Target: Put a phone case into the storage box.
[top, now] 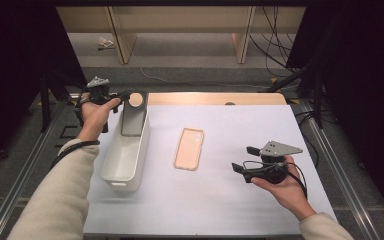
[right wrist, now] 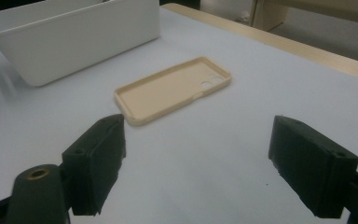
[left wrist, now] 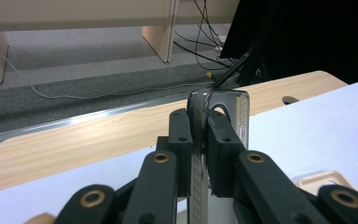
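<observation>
We grip a dark slim phone [top: 134, 114] in our left hand-held gripper [top: 125, 96], upper left, over the long white plastic bin [top: 126, 157]. Our right hand-held gripper [top: 245, 159] stands wide; next it likely takes the beige phone case [top: 189, 148], mid-frame on the surface [top: 220, 195].

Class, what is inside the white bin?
The white bin looks empty as far as its floor shows; the left gripper grips its far rim, and the near wall hides a strip.

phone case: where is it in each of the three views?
High view: the phone case lies flat mid-table, open side up, between the white bin and the right gripper.
Left gripper view: a beige corner at the lower right edge, past the jaws.
Right gripper view: centre, ahead of the open jaws.
Shared landmark: the white bin, beside the case.
</observation>
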`<action>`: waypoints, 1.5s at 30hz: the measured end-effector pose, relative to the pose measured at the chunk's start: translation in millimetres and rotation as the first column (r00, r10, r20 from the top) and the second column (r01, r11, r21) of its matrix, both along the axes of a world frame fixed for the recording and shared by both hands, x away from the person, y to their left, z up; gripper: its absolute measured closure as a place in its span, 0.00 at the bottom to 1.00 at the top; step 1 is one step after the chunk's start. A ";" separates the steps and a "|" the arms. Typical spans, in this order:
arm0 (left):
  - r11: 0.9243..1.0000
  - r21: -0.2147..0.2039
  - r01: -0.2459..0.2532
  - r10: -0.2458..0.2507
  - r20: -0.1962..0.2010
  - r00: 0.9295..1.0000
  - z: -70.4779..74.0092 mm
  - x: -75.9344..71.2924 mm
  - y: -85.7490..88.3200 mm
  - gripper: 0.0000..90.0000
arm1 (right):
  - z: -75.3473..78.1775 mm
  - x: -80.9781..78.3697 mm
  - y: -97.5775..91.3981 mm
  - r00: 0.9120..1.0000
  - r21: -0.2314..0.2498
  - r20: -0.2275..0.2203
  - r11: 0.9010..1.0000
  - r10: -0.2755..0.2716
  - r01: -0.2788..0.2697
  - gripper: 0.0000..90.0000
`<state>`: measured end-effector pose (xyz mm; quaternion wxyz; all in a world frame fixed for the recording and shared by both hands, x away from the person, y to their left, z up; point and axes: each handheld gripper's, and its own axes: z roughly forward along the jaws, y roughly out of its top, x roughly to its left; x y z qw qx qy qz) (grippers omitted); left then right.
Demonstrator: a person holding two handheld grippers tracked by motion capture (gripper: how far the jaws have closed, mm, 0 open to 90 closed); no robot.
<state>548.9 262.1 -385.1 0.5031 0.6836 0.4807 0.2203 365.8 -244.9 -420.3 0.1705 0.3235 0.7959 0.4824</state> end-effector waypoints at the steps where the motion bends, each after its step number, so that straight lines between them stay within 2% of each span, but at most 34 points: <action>1: 1.000 -0.001 -0.001 0.001 -0.001 1.000 -0.1 -0.1 0.0 0.90 | 0.0 0.0 0.0 1.000 0.000 0.000 1.000 0.000 0.000 0.22; 9: 1.000 -0.004 -0.006 0.006 -0.012 1.000 -2.7 0.8 1.5 0.89 | 0.0 -0.1 0.2 1.000 0.000 0.000 1.000 0.001 -0.001 0.22; 25: 0.998 0.049 -0.026 0.027 -0.034 0.999 -8.8 3.0 3.6 0.85 | -0.1 -0.1 0.3 1.000 -0.002 0.001 1.000 0.002 -0.002 0.22; 39: 0.993 0.107 -0.046 0.052 -0.048 0.998 -12.7 5.6 4.0 0.82 | -0.1 -0.1 0.2 1.000 -0.001 0.001 1.000 0.003 -0.003 0.22; 43: 0.990 0.132 -0.051 0.058 -0.049 0.997 -11.8 6.4 2.8 0.78 | -0.1 -0.1 0.3 1.000 -0.002 0.001 1.000 0.004 -0.004 0.22; 45: 0.990 0.130 -0.062 0.070 -0.051 0.996 -11.6 6.8 2.2 0.74 | 0.0 -0.1 0.3 1.000 -0.002 0.002 1.000 0.004 -0.004 0.22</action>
